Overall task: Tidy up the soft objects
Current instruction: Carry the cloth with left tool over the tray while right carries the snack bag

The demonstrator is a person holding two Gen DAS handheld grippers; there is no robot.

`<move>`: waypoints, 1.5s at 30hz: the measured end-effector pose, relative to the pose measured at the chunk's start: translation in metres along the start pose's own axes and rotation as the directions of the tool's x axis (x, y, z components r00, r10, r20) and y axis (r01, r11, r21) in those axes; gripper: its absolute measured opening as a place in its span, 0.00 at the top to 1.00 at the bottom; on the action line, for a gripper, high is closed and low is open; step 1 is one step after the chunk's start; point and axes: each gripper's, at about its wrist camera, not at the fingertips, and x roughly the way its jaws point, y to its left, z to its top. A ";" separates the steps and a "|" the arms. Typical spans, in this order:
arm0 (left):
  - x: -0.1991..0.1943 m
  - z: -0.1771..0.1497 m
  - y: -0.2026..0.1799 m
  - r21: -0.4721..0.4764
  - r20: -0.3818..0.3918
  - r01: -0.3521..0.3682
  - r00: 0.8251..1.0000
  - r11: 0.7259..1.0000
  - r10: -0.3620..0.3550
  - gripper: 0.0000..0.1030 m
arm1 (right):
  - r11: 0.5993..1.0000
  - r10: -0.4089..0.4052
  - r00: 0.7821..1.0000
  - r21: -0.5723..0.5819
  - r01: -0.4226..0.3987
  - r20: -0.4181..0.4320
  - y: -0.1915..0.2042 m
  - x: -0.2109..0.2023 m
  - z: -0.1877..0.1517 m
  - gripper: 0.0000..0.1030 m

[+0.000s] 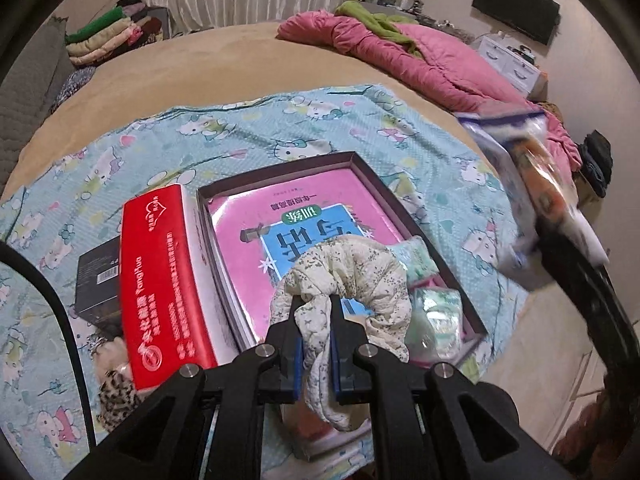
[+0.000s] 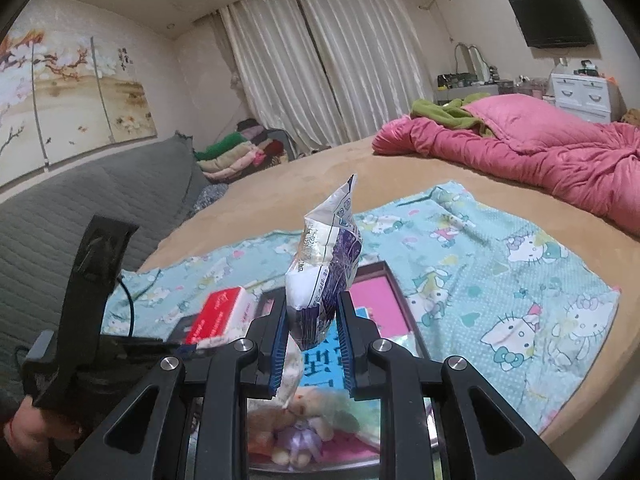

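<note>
Floral scrunchie (image 1: 352, 276) clamped in my left claw (image 1: 316, 300), jaws tight together on fabric, hanging over near end of open box (image 1: 280, 168). Soft packet (image 2: 324, 264) clamped in my right claw (image 2: 312, 304), held upright above box. Already in box: pink book (image 1: 248, 240), small mint pouch (image 1: 416, 260), clear-wrapped pack (image 1: 436, 320) at right near corner. Red tissue box (image 1: 160, 280) just left of box; leopard scrunchie (image 1: 116, 400) on Kitty sheet (image 1: 280, 128), near left. My guess: midway; two held items to drop, leopard one left.
</note>
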 end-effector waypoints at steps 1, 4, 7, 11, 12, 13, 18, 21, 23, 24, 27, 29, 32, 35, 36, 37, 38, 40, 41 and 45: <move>0.006 0.003 0.001 -0.005 -0.009 -0.007 1.000 1.000 0.007 0.90 | 1.000 -0.004 1.000 0.005 0.004 -0.005 -0.003 0.002 -0.002 0.77; 0.020 0.007 0.004 -0.020 -0.029 -0.014 0.999 1.000 0.013 0.90 | 1.000 -0.015 1.000 0.014 0.015 -0.014 -0.010 0.006 -0.005 0.77; 0.033 0.008 0.006 -0.031 -0.048 -0.018 0.999 0.999 0.017 0.90 | 0.999 -0.029 0.999 0.021 0.030 -0.028 -0.017 0.011 -0.009 0.77; 0.046 0.008 0.007 -0.025 -0.059 -0.037 0.998 0.999 0.035 0.90 | 0.998 -0.051 0.997 0.019 0.052 -0.056 -0.025 0.020 -0.015 0.77; 0.048 0.008 0.007 -0.023 -0.063 -0.043 0.997 0.999 0.042 0.90 | 0.998 -0.052 0.996 0.017 0.054 -0.068 -0.027 0.023 -0.016 0.77; 0.051 0.007 0.008 -0.023 -0.066 -0.046 0.997 0.999 0.044 0.90 | 0.998 -0.054 0.996 0.015 0.056 -0.076 -0.029 0.026 -0.018 0.77; 0.060 0.005 0.010 -0.023 -0.075 -0.057 0.996 0.998 0.055 0.89 | 0.998 -0.063 0.990 0.006 0.064 -0.123 -0.036 0.039 -0.027 0.77; 0.063 0.003 0.011 -0.022 -0.079 -0.056 0.995 0.998 0.054 0.89 | 0.998 -0.065 0.987 -0.001 0.066 -0.144 -0.039 0.046 -0.031 0.77; 0.065 0.002 0.011 -0.019 -0.081 -0.056 0.995 0.998 0.054 0.89 | 0.997 -0.072 0.986 -0.010 0.072 -0.152 -0.040 0.049 -0.033 0.77; 0.065 0.002 0.011 -0.015 -0.081 -0.057 0.995 0.998 0.056 0.89 | 0.997 -0.077 0.985 -0.015 0.075 -0.157 -0.040 0.051 -0.034 0.77; 0.067 0.001 0.011 -0.011 -0.084 -0.059 0.995 0.998 0.058 0.89 | 0.995 -0.094 0.981 -0.032 0.090 -0.172 -0.042 0.057 -0.037 0.77; 0.068 0.001 0.010 -0.009 -0.088 -0.057 0.995 0.998 0.056 0.89 | 0.994 -0.104 0.978 -0.043 0.098 -0.180 -0.043 0.060 -0.039 0.77; 0.069 0.001 0.010 -0.007 -0.090 -0.055 0.994 0.998 0.054 0.89 | 0.993 -0.111 0.973 -0.052 0.103 -0.201 -0.046 0.066 -0.043 0.77; 0.070 0.001 0.010 -0.007 -0.091 -0.053 0.995 0.999 0.052 0.89 | 0.994 -0.104 0.970 -0.051 0.095 -0.221 -0.047 0.073 -0.046 0.77; 0.070 0.000 0.010 -0.008 -0.091 -0.055 0.994 0.998 0.054 0.89 | 0.995 -0.098 0.970 -0.050 0.090 -0.224 -0.047 0.073 -0.047 0.77; 0.071 0.000 0.010 -0.009 -0.093 -0.052 0.994 0.999 0.051 0.89 | 0.996 -0.088 0.970 -0.048 0.079 -0.229 -0.047 0.074 -0.047 0.77; 0.071 0.000 0.010 -0.010 -0.094 -0.051 0.994 0.999 0.050 0.89 | 0.996 -0.083 0.969 -0.048 0.074 -0.233 -0.046 0.076 -0.048 0.77; 0.072 0.000 0.011 -0.009 -0.095 -0.053 0.994 0.999 0.052 0.89 | 0.996 -0.083 0.965 -0.054 0.071 -0.247 -0.046 0.081 -0.051 0.77; 0.072 0.000 0.011 -0.009 -0.096 -0.053 0.994 0.999 0.052 0.89 | 0.996 -0.083 0.963 -0.053 0.072 -0.256 -0.046 0.083 -0.052 0.77; 0.073 -0.001 0.011 -0.010 -0.099 -0.054 0.994 0.998 0.053 0.89 | 0.997 -0.074 0.956 -0.030 0.069 -0.283 -0.050 0.090 -0.058 0.76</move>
